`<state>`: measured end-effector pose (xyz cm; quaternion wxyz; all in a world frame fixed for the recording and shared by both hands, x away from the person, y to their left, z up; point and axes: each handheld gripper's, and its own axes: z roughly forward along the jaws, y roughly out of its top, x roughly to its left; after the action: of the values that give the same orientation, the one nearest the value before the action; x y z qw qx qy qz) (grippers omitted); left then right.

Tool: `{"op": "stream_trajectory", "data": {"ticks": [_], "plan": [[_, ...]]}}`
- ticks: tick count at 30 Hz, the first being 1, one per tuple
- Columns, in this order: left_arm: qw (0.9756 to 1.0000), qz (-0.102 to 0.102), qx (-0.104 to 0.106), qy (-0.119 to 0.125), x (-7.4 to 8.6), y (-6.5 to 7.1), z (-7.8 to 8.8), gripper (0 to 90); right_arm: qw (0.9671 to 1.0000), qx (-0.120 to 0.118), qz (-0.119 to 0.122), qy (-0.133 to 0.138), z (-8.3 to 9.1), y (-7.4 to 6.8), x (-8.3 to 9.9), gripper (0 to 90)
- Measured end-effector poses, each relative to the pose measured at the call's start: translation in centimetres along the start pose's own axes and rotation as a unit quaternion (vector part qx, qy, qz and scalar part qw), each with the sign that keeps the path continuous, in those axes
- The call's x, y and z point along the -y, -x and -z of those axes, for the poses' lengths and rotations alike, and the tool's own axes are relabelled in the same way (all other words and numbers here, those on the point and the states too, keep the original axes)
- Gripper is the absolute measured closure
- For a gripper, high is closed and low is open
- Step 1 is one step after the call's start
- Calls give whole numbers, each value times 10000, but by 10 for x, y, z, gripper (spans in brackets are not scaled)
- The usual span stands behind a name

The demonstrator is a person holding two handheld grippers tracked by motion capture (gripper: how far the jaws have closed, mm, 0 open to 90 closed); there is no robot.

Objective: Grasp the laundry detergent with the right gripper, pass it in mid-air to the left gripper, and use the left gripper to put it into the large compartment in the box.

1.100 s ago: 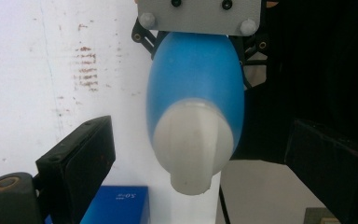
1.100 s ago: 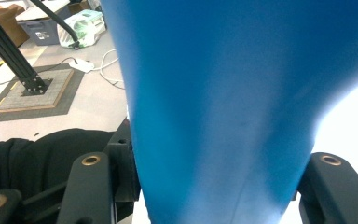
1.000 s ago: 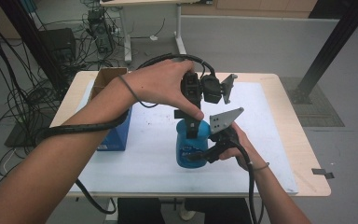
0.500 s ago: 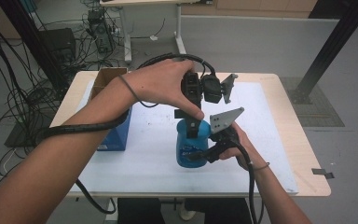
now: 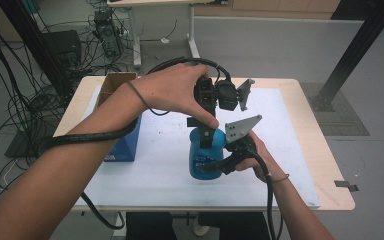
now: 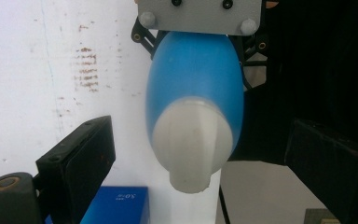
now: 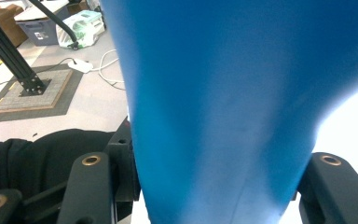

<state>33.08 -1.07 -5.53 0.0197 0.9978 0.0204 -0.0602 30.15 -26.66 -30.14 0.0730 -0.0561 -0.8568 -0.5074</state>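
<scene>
Gripping smooth blue plastic bottle [image 5: 206,159] with your right gripper [image 5: 219,162], jaws clamped on its body.
Your left gripper [image 5: 206,134] hangs spread over its rounded white cap [image 6: 191,142], not touching.

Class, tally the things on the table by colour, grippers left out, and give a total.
Blue and white bottle: 1
Blue box: 1
Brown cardboard box: 1
White mat: 1
Total: 4

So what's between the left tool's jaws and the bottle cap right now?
Nothing: in the left gripper view the left tool stands open, jaws apart from the white cap of the blue bottle, with air on each side.
</scene>
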Motion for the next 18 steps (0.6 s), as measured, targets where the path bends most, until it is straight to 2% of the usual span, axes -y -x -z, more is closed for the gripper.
{"op": "stream_trajectory", "data": {"ticks": [18], "plan": [[10000,1,-30,4,1,2,-1,86,10000,-9,6,-2,-1,0,0,425]]}}
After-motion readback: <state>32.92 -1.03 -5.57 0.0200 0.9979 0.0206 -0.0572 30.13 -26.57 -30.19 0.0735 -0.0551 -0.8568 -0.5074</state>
